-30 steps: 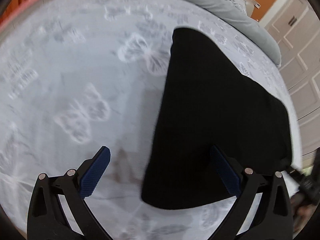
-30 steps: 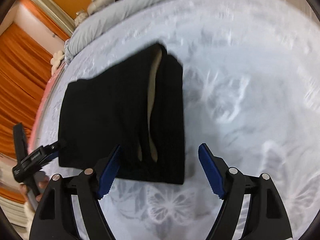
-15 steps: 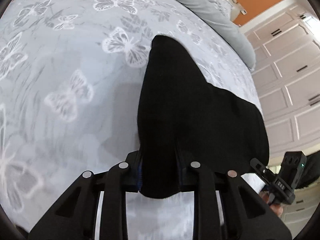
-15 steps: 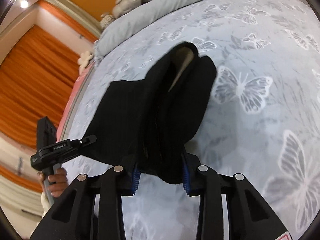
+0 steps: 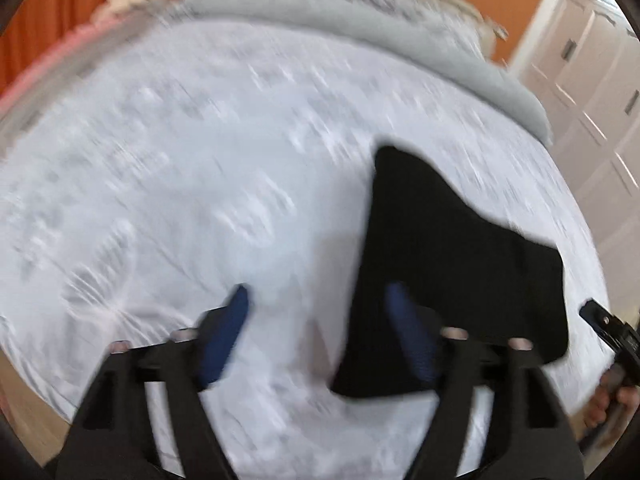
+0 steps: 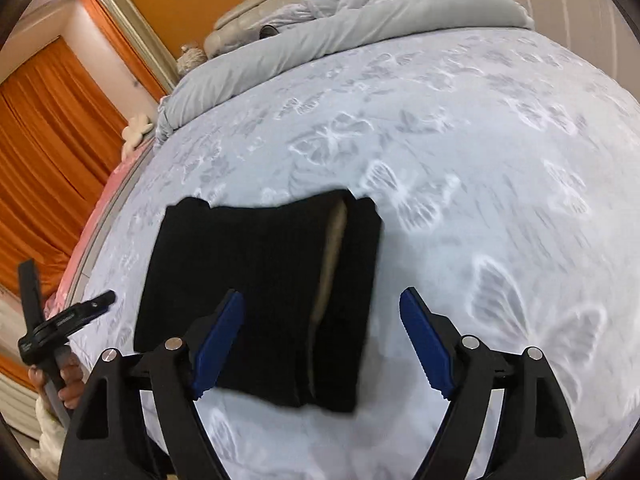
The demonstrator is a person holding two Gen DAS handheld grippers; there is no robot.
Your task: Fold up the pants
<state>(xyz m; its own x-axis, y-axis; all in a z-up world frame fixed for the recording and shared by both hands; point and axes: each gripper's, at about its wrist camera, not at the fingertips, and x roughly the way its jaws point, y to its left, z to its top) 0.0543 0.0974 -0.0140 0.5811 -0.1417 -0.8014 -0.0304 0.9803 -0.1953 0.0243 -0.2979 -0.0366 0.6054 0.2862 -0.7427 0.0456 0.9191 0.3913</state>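
Folded black pants lie flat on a pale bedsheet printed with butterflies. A tan lining shows in the fold near their right edge in the right wrist view. My left gripper hovers above the pants' near left edge, its jaws opening, pads off the cloth. My right gripper hangs over the pants' near right end, jaws opening too, nothing pinched between the blue pads. The left wrist view is blurred by motion.
A rolled grey duvet and pillows lie along the head of the bed. Orange curtains hang at the left, white cupboard doors stand at the right. Each wrist view shows the other gripper with a hand at its edge.
Half a second ago both grippers were shut on the pants' near edge. Both have since let go, opened wide and lifted away, and the pants lie flat on the sheet.
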